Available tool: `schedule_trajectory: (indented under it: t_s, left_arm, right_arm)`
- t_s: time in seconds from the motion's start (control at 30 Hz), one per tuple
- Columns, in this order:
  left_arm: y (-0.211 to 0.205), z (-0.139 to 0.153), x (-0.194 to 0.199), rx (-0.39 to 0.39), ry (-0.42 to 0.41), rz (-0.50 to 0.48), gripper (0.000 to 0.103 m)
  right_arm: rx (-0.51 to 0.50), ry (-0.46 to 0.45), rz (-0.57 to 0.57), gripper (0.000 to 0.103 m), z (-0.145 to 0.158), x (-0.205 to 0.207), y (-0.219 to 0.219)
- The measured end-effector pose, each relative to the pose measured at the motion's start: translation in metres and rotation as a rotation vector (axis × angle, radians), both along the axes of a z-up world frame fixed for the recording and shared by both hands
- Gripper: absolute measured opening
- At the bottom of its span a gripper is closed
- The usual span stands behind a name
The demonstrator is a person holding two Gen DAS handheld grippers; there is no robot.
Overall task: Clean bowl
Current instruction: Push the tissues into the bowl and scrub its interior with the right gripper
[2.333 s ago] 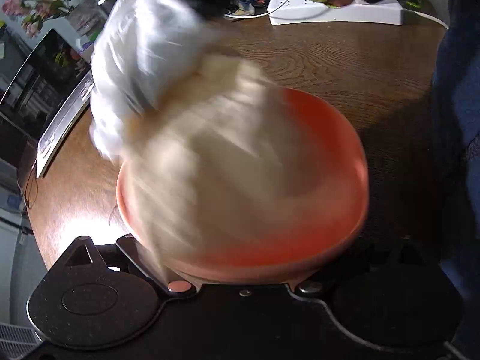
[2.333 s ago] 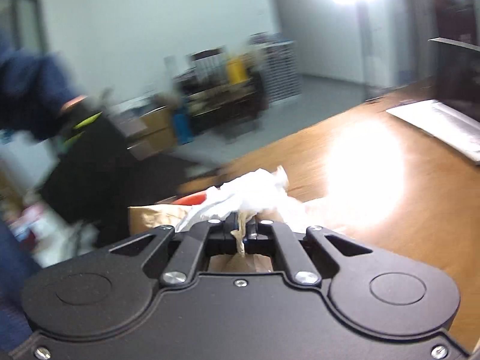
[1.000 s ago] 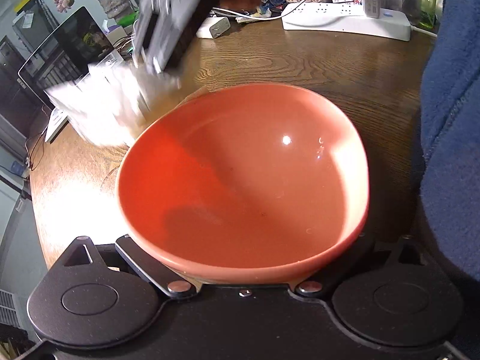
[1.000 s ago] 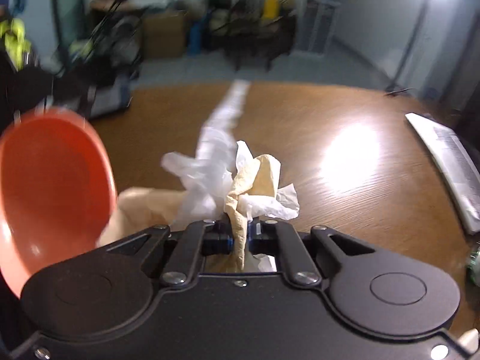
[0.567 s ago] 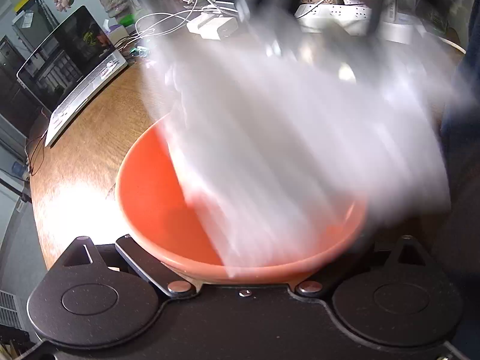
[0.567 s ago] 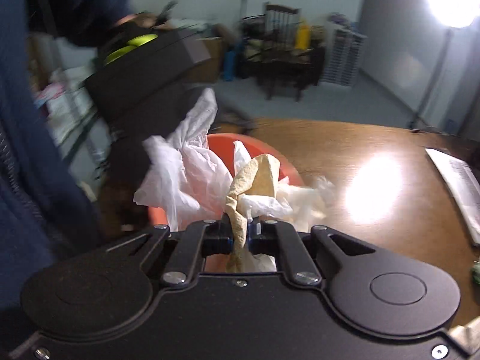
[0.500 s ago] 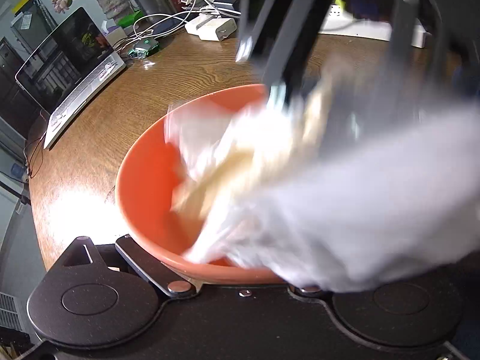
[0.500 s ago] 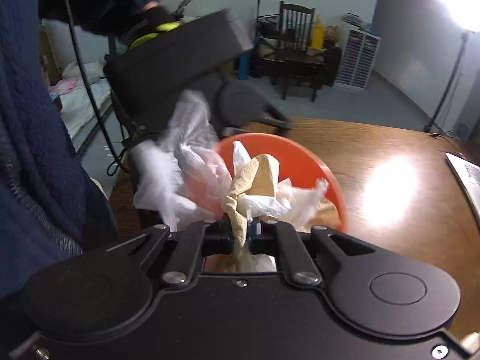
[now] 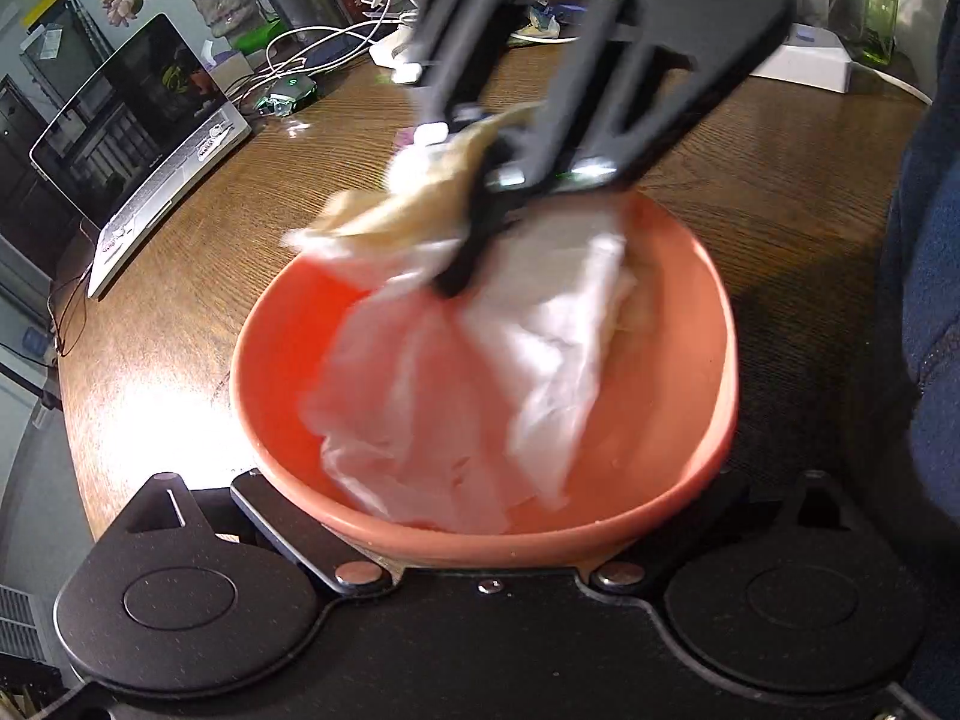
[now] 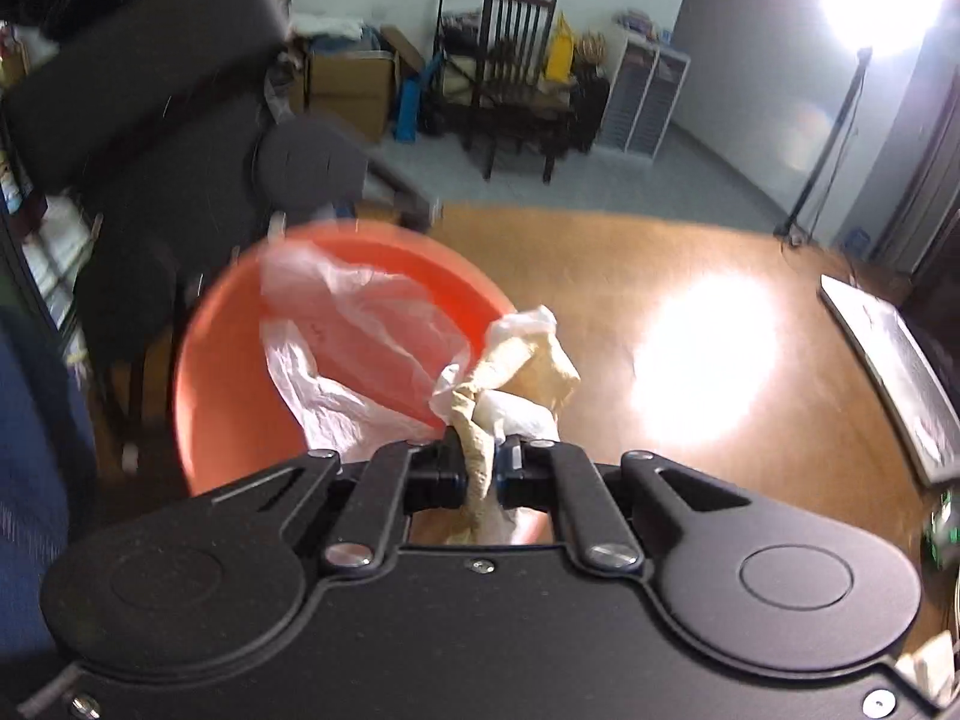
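An orange bowl (image 9: 690,396) sits tilted in front of my left gripper (image 9: 489,564), whose fingers are shut on its near rim. My right gripper (image 9: 474,252) reaches in from above, shut on a crumpled tissue (image 9: 540,360), white with a beige stained part. The tissue hangs down and lies against the bowl's inner wall. In the right wrist view the right gripper (image 10: 480,462) pinches the tissue (image 10: 510,372) over the near rim of the bowl (image 10: 228,396), and the left gripper's black body (image 10: 180,120) shows behind the bowl.
The brown wooden table (image 9: 780,180) lies below. An open laptop (image 9: 138,138) stands at the left, with cables (image 9: 312,42) and a white power strip (image 9: 804,60) at the back. A person's blue sleeve (image 9: 924,240) fills the right edge.
The right gripper swung with the tissue from outside the bowl's left rim into the bowl, where the tissue now drags over the inside. The bowl stays in the left gripper.
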State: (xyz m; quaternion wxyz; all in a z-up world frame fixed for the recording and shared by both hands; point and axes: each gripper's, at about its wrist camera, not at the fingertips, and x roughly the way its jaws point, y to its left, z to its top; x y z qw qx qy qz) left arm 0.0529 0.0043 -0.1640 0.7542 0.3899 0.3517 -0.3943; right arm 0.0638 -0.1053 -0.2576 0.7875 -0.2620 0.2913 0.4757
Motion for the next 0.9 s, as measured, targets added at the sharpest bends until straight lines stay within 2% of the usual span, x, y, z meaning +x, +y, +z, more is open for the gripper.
schedule_trajectory:
  t_s: [0.13, 0.2, 0.3, 0.43, 0.57, 0.73, 0.83, 0.9]
  left_arm:
    - [0.000, 0.001, -0.001, -0.003, 0.001, -0.012, 0.096]
    - [0.001, 0.002, -0.001, -0.006, 0.001, -0.017, 0.096]
    - [0.001, 0.001, -0.003, -0.014, 0.001, -0.012, 0.096]
    - [0.001, 0.000, -0.003, -0.017, 0.000, -0.003, 0.096]
    - [-0.003, 0.000, 0.001, -0.015, -0.001, 0.004, 0.096]
    - [-0.002, 0.000, 0.000, -0.021, -0.001, 0.016, 0.096]
    - [-0.002, 0.000, 0.000, -0.021, -0.001, 0.011, 0.096]
    - [-0.002, 0.001, 0.001, -0.019, 0.000, 0.005, 0.096]
  right_arm:
    - [-0.011, 0.060, 0.008, 0.009, -0.006, -0.010, -0.004]
    - [0.007, 0.138, 0.015, 0.009, -0.007, -0.012, 0.002]
    - [0.064, 0.261, 0.039, 0.009, -0.007, -0.011, 0.012]
    - [0.159, 0.332, 0.048, 0.009, -0.002, -0.003, 0.020]
    - [0.227, 0.248, 0.045, 0.009, 0.008, 0.006, 0.036]
    - [0.226, 0.115, -0.052, 0.009, 0.008, 0.021, 0.029]
    - [0.138, 0.072, -0.075, 0.009, 0.004, 0.029, 0.019]
    - [0.064, 0.053, -0.046, 0.009, 0.002, 0.027, 0.012]
